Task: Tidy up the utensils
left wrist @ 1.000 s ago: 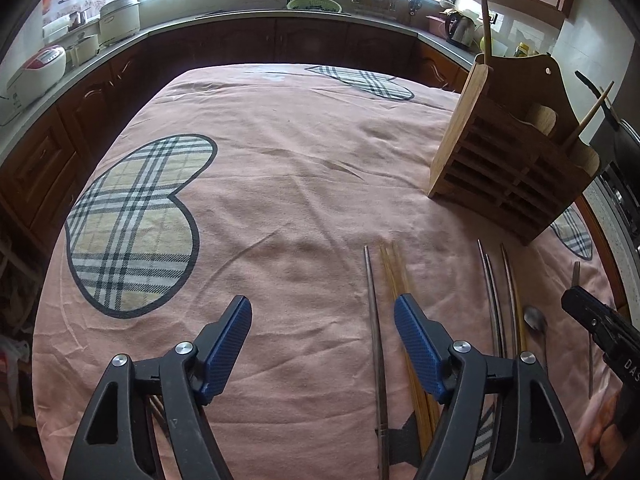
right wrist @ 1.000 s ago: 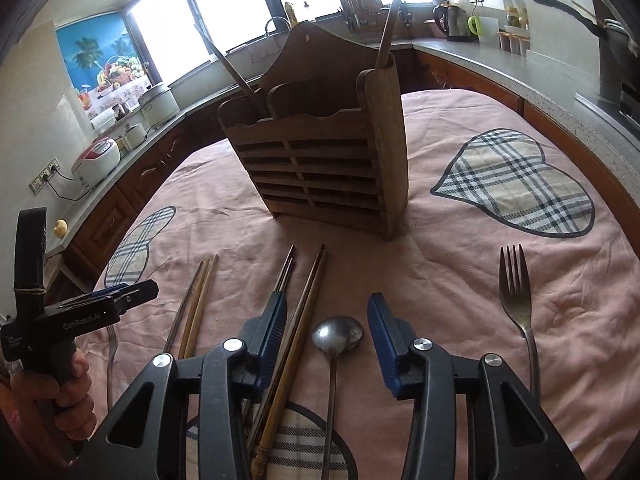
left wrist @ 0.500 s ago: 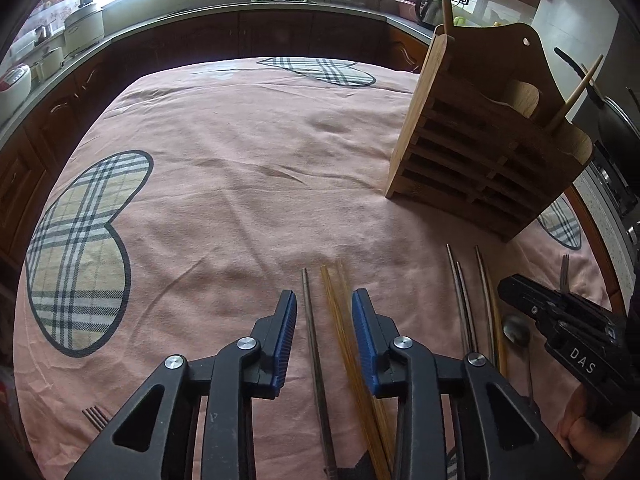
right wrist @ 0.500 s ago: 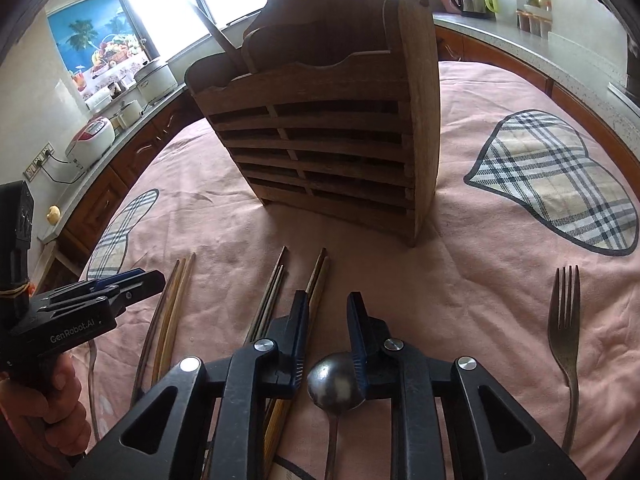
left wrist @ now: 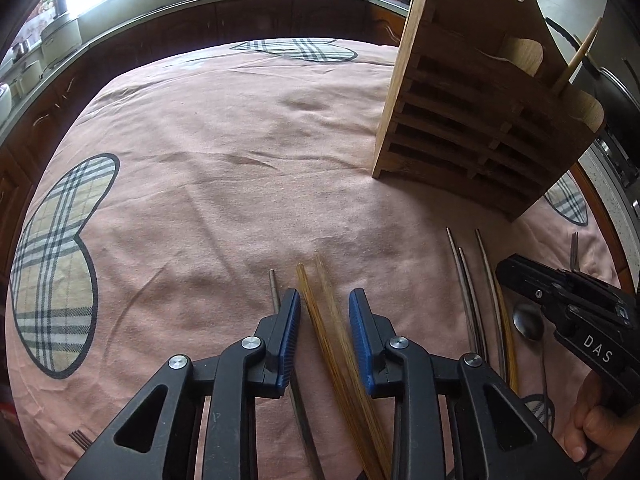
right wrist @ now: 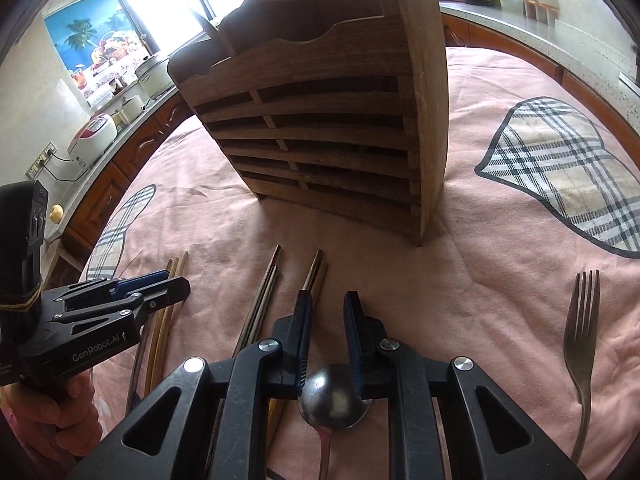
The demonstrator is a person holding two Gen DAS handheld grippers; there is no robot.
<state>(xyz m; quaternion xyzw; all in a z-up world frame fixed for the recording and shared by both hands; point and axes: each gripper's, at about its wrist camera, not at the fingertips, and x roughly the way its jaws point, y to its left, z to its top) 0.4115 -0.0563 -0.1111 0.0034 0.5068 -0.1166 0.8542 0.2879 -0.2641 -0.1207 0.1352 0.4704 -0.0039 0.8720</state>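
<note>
A slatted wooden utensil holder stands on the pink cloth. My left gripper is low over the cloth. Its jaws stand narrow on either side of a pair of amber chopsticks, with a small gap at each pad. A single metal chopstick lies just left of it. My right gripper is open by a narrow gap with nothing between its tips. A metal spoon lies under the base of its fingers.
A metal chopstick pair and a brown pair lie between the grippers. One fork rests at the right, another fork's tines show at the lower left. A wooden stick stands in the holder. Kitchen counters ring the table.
Both grippers narrowed their jaws and sank toward the cloth. The left one shifted right over the amber chopsticks. The right one moved forward, so the spoon bowl now lies under its fingers.
</note>
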